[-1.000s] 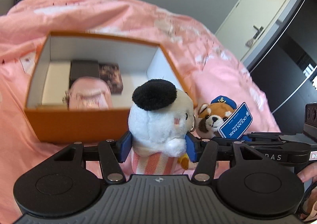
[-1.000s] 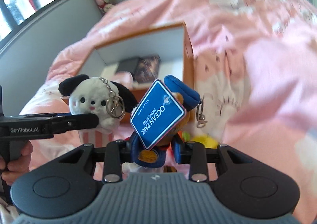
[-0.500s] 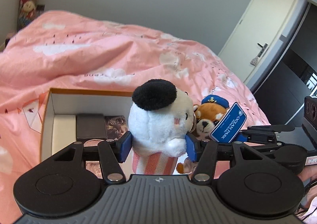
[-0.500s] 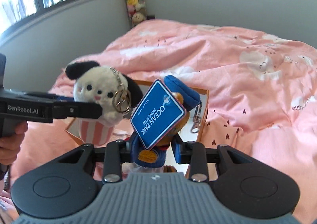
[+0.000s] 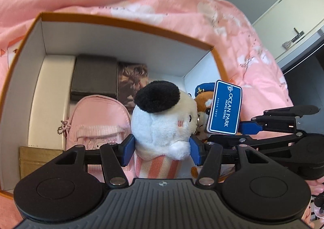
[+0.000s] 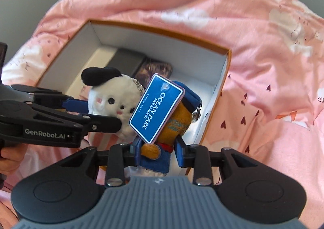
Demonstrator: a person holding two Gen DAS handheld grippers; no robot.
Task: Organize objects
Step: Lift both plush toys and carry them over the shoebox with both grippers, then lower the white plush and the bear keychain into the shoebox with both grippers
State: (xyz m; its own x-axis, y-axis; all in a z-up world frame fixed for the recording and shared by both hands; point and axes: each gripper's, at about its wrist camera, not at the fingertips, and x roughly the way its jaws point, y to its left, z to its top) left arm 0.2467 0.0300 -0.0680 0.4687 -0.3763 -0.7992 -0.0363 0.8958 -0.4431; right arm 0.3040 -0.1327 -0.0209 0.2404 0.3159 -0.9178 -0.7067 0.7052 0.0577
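Blue rectangular tag (image 5: 225,108) hanging on the brown plush toy (image 6: 175,125): white lettering "OCEAN PARK", beneath it "HONG KONG", and a smaller line beginning "since" whose year is too small to read. Left gripper (image 6: 113,122), black side of the body: white lettering "GenRobot.AI". Pink bedcover (image 6: 263,67), right edge of the right wrist view: dark letters cut off by the frame, not legible.

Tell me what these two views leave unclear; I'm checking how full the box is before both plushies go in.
- Box floor, near right part: both views, hidden behind the white plush and bear plush.
- Bear's face: covered by its blue tag.
- Gold item: left view, cut off by the left tongs.
- Printed box: blurred.
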